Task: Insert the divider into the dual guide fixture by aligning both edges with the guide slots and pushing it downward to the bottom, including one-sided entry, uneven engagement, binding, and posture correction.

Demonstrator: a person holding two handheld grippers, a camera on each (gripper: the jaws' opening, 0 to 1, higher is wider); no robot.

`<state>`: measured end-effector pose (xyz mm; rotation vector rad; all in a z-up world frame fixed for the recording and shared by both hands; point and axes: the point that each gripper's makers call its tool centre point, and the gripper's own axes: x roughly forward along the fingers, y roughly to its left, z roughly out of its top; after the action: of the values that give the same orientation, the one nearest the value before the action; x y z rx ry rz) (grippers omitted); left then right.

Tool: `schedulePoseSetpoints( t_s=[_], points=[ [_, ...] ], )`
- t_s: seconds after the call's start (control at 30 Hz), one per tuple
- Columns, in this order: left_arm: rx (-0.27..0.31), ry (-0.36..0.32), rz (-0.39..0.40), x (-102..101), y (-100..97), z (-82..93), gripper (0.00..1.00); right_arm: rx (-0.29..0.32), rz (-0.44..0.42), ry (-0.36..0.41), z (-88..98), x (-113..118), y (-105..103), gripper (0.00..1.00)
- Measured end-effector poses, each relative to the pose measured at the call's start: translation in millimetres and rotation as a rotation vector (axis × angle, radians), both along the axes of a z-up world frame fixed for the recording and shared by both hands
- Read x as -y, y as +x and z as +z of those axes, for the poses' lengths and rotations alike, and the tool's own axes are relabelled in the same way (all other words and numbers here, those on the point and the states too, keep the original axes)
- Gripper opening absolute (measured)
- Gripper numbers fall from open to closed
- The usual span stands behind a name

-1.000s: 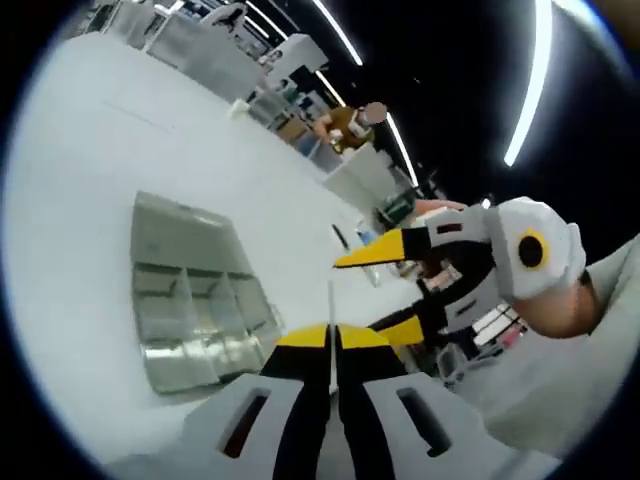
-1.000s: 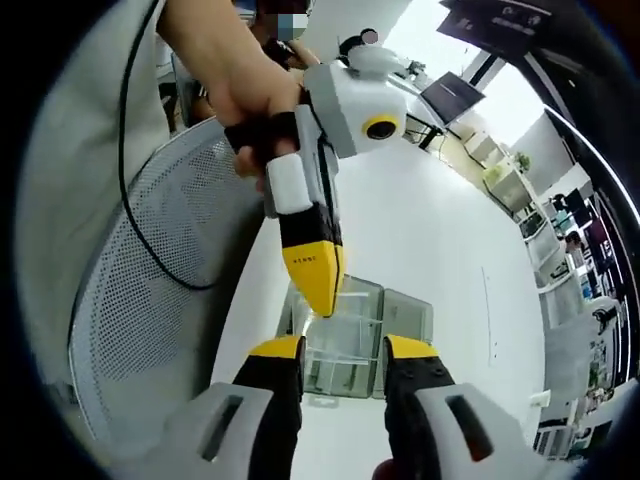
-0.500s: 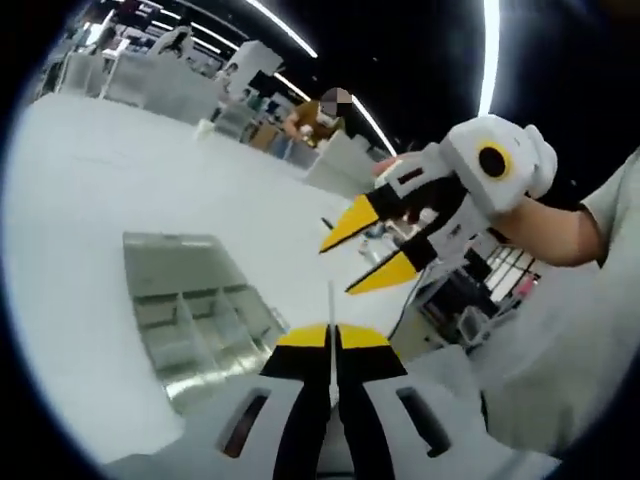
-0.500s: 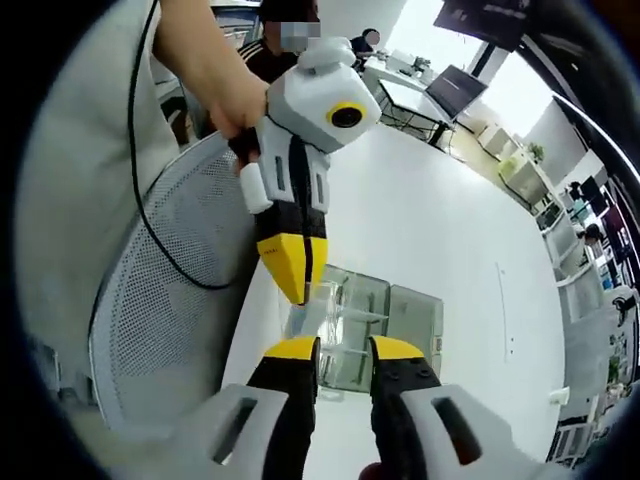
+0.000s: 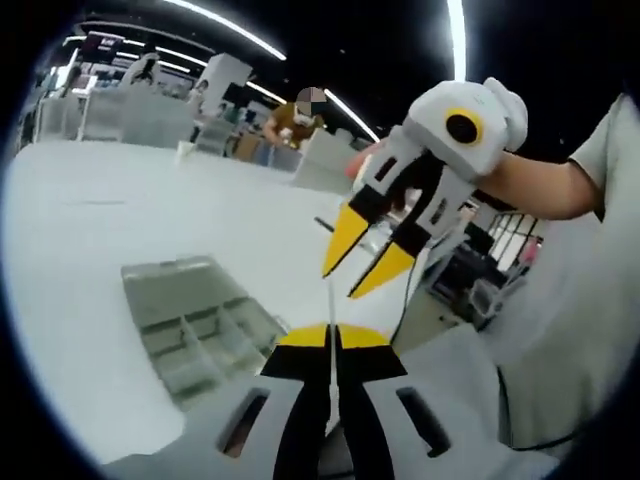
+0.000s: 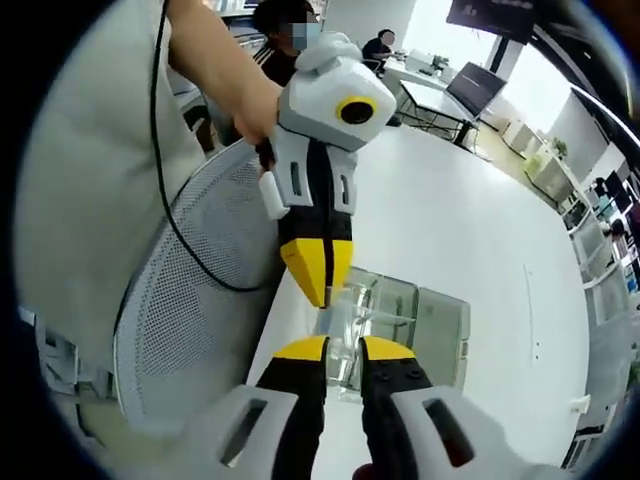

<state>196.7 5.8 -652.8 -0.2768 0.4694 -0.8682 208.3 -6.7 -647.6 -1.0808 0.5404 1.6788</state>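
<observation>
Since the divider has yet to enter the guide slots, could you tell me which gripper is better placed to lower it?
Probably the left gripper: its jaws are shut on the thin clear divider, held above the clear guide fixture. The right gripper hangs open beside it, holding nothing.

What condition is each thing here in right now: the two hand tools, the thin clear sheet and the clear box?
Left gripper: shut on the divider.
Right gripper: jaws narrowly apart, holding nothing.
Divider: thin clear sheet, held above the table, not in the slots.
Guide fixture: clear compartmented box, resting on the white table.
</observation>
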Motion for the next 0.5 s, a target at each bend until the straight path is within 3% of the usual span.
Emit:
schedulePoseSetpoints(
  t_s=[0.5],
  points=[
    [0.132, 0.112, -0.084, 11.2, -6.8, 4.1, 0.0, -0.061, 0.046, -0.032, -1.0, 1.1, -9.8, 0.01]
  ],
)
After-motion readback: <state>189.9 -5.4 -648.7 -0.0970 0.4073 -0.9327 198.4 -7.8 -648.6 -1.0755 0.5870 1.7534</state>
